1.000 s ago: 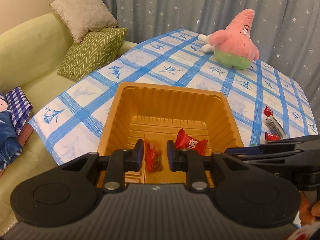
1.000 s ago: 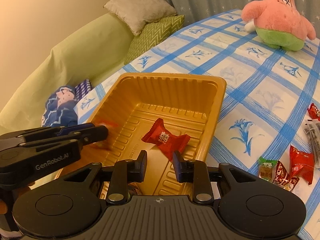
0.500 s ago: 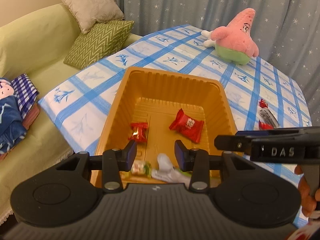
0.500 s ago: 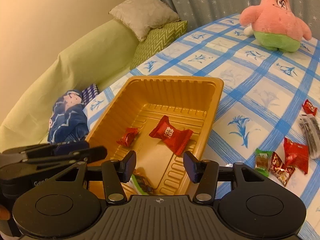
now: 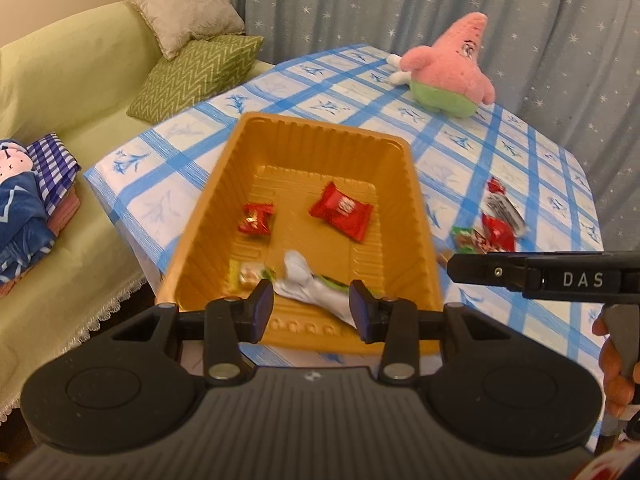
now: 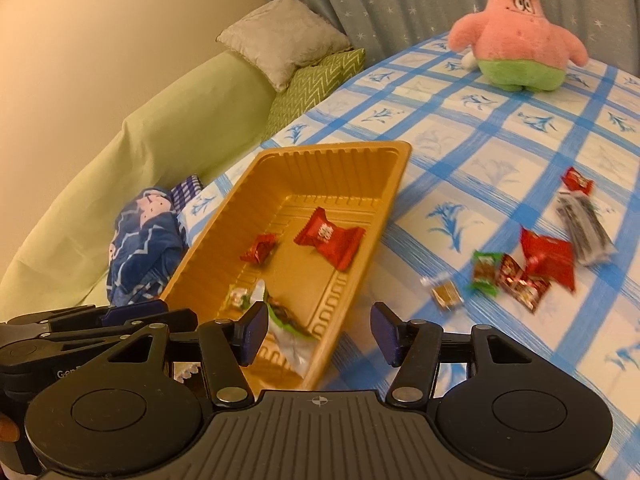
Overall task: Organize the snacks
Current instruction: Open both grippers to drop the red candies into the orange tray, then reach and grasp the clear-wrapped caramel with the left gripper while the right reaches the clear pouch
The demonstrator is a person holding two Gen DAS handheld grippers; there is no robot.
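Both grippers empty, fingers apart, gold tray (image 5: 420, 216) holding perhaps four snacks

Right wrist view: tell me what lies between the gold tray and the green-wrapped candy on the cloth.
One small brown-and-clear wrapped candy on the tablecloth, between gold tray and green-wrapped candy; shown in right wrist view.

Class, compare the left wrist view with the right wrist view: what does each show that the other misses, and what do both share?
Only the left wrist view shows the person's hand on the right gripper's handle. Only the right wrist view shows a small tan wrapped snack lying on the blue checked tablecloth. Both show the golden plastic tray holding a large red candy packet, and the pink starfish plush toy.
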